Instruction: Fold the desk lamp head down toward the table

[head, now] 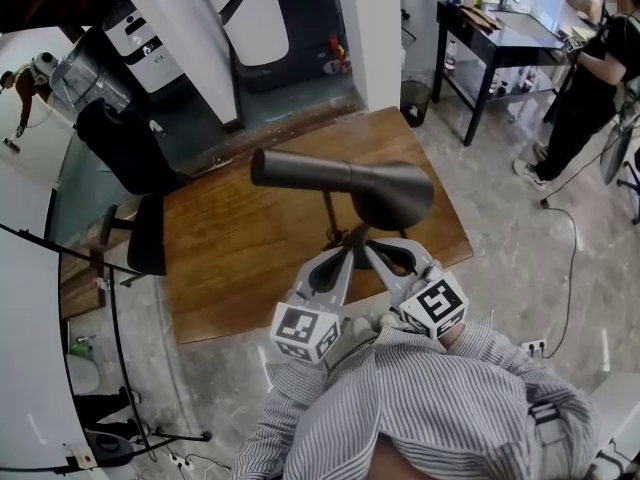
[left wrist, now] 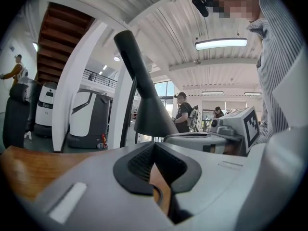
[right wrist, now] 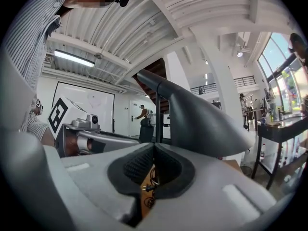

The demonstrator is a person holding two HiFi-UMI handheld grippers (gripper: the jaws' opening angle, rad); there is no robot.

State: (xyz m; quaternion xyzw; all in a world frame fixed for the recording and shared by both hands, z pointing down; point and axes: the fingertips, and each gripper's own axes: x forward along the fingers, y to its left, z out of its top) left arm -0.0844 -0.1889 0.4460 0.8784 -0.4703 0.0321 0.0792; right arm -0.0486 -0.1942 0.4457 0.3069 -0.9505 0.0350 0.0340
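Note:
The desk lamp stands on the wooden table (head: 230, 258). Its dark grey cone-shaped head (head: 350, 183) lies roughly level above the thin stem (head: 330, 213). My left gripper (head: 347, 250) and right gripper (head: 369, 247) sit side by side at the near table edge, tips converging just below the lamp head beside the stem. In the left gripper view the left gripper (left wrist: 154, 143) has its tips together with nothing between them, and the lamp head (left wrist: 144, 95) rises behind. The right gripper (right wrist: 155, 145) also shows its tips together and empty, under the lamp head (right wrist: 202, 114).
A black chair (head: 140, 168) stands at the table's left. A black side table (head: 500, 38) and a person (head: 600, 78) are at the back right, with a cable (head: 570, 258) on the floor. White machines (head: 260, 18) stand behind the table.

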